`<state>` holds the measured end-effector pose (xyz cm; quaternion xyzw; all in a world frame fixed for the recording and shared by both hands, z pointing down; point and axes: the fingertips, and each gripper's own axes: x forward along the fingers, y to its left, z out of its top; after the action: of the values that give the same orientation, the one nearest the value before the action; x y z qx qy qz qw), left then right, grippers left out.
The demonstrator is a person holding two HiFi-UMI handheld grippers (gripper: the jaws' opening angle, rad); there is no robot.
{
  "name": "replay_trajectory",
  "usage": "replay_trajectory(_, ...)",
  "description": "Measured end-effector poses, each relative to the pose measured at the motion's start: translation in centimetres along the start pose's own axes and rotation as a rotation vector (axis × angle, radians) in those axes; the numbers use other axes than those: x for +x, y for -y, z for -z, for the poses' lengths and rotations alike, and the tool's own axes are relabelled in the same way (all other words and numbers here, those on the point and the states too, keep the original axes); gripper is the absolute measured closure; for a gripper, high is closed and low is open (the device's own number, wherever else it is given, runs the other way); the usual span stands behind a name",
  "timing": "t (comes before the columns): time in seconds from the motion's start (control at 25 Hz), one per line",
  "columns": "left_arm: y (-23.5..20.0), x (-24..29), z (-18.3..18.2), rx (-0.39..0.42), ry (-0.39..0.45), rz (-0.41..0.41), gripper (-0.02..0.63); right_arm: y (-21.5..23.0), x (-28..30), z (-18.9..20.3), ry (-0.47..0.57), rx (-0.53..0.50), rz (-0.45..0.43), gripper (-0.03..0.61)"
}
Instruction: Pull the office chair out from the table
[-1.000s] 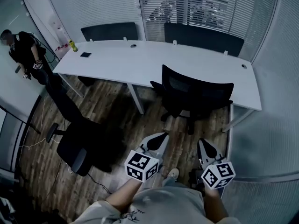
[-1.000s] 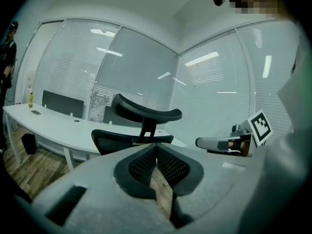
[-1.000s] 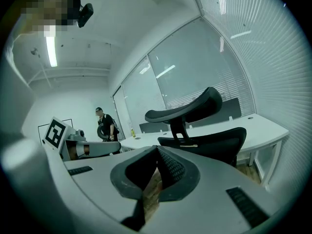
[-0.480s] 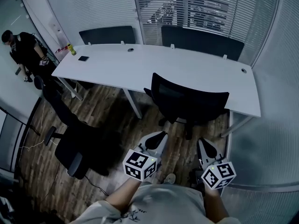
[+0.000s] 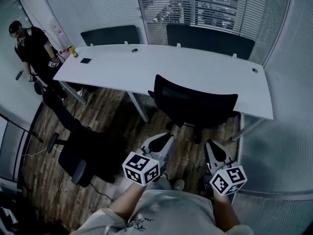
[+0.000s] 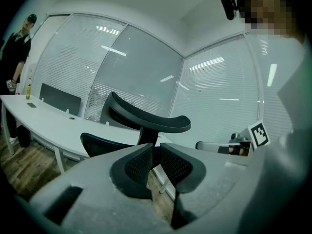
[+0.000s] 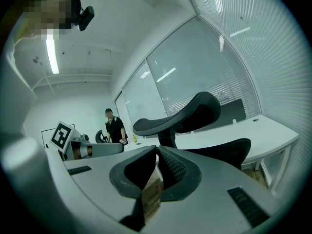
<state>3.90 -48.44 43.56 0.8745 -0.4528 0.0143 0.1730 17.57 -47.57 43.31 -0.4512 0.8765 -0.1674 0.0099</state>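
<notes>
Head view shows the office chair point(image 5: 195, 102) at the worktop's point(image 5: 146, 67) near edge, straight ahead, its back towards me. My left hand-held gripper point(image 5: 165, 138) is opening on nothing. My right hand-held gripper point(image 5: 212, 144) is closed and empty, about equally near.

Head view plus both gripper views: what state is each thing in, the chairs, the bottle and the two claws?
Office chair, upright, backrest just in front of the table's near edge, ungripped.
Second chair, upright, seat out from under the table.
Bottle, upright on the table's far left corner.
Left claw, opening, nothing between its jaws.
Right claw, shut, empty.
</notes>
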Motion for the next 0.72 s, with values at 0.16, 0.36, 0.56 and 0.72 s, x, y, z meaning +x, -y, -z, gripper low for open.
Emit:
replay_trajectory(0.16, -0.6, 0.3, -0.3, -0.013, -0.001, 0.026, 0.551, 0.0, 0.6, -0.1, 0.012, 0.009, 0.003, 0.569)
replay_trajectory(0.36, -0.8, 1.5, -0.8, -0.097, -0.009, 0.114, 0.506, 0.6, 1.2, -0.8, 0.021, 0.032, 0.022, 0.569)
replay_trajectory(0.56, -1.9, 2.3, -1.3, -0.157, -0.011, 0.148, 0.491, 1.2, 2.0, -1.1, 0.029, 0.062, 0.038, 0.543)
replay_trajectory(0.72, -3.1, 2.9, -2.3, -0.247, 0.015, 0.178, 0.489, 1.4, 3.0, -1.8, 0.043, 0.102, 0.039, 0.516)
